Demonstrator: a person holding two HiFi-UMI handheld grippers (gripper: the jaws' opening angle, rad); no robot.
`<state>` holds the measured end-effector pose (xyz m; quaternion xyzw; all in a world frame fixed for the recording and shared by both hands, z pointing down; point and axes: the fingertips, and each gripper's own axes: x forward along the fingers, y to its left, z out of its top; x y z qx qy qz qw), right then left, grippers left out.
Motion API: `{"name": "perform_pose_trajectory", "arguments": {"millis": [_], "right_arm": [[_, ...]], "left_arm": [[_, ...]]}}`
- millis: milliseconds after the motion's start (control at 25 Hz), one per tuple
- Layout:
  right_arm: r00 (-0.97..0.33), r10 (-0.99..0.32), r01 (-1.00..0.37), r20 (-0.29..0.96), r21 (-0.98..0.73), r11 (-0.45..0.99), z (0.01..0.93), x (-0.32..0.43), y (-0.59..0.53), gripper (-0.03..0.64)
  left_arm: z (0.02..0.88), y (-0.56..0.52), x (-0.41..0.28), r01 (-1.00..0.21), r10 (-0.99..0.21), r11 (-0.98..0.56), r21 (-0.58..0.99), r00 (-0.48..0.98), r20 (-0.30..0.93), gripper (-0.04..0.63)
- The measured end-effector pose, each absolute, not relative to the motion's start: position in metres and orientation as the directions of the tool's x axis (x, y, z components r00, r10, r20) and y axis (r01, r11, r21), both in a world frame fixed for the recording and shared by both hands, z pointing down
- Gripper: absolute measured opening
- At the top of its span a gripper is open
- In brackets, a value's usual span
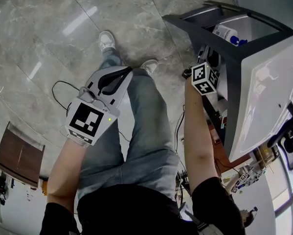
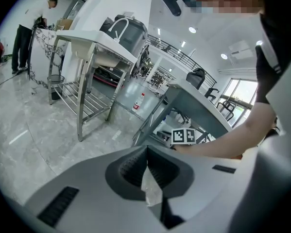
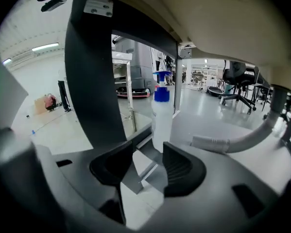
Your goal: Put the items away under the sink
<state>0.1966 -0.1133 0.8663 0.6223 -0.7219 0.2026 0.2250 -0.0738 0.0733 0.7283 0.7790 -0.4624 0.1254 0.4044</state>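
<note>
A white spray bottle (image 3: 161, 115) with a blue cap stands upright on the shelf under the sink, just ahead of my right gripper (image 3: 149, 152), which is open with nothing between its fingers. In the head view the bottle (image 1: 229, 35) shows under the dark frame (image 1: 205, 31) of the white sink (image 1: 268, 92), and the right gripper (image 1: 206, 62) reaches in beneath that frame. My left gripper (image 1: 124, 72) hangs over the person's knee, away from the sink. Its jaws are shut and hold nothing (image 2: 146, 152).
A grey drain hose (image 3: 232, 142) curves down at the right of the bottle, and a dark frame leg (image 3: 96, 72) stands to its left. A steel sink stand (image 2: 87, 67) and a person (image 2: 26, 38) are far off. Cables (image 1: 63, 89) lie on the marble floor.
</note>
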Motion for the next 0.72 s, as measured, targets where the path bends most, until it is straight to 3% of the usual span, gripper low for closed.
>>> {"name": "perform_pose_trajectory", "arguments": {"millis": [160,360,520,720], "right_arm": [[-0.151,-0.768,-0.988,0.622,-0.094,0.119,0.845,0.178,-0.076,0.159],[-0.300,-0.700,-0.954,0.648,-0.222,0.202,0.800,0.132,-0.030,0.072],[-0.421,-0.677,-0.907,0.604,-0.298,0.298,0.744,0.100,-0.018,0.055],[-0.488,-0.648,-0.868,0.585,-0.252,0.427,0.670,0.084,-0.007,0.049]], "left_arm": [[0.711,0.064,-0.075,-0.811,-0.608,-0.296,0.505,0.568,0.555,0.021],[0.685,0.050,-0.068,-0.799,-0.588,-0.368,0.476,0.597,0.546,0.021],[0.661,0.032,-0.061,-0.788,-0.592,-0.418,0.453,0.614,0.522,0.021],[0.617,0.028,-0.051,-0.779,-0.588,-0.447,0.440,0.627,0.512,0.021]]}}
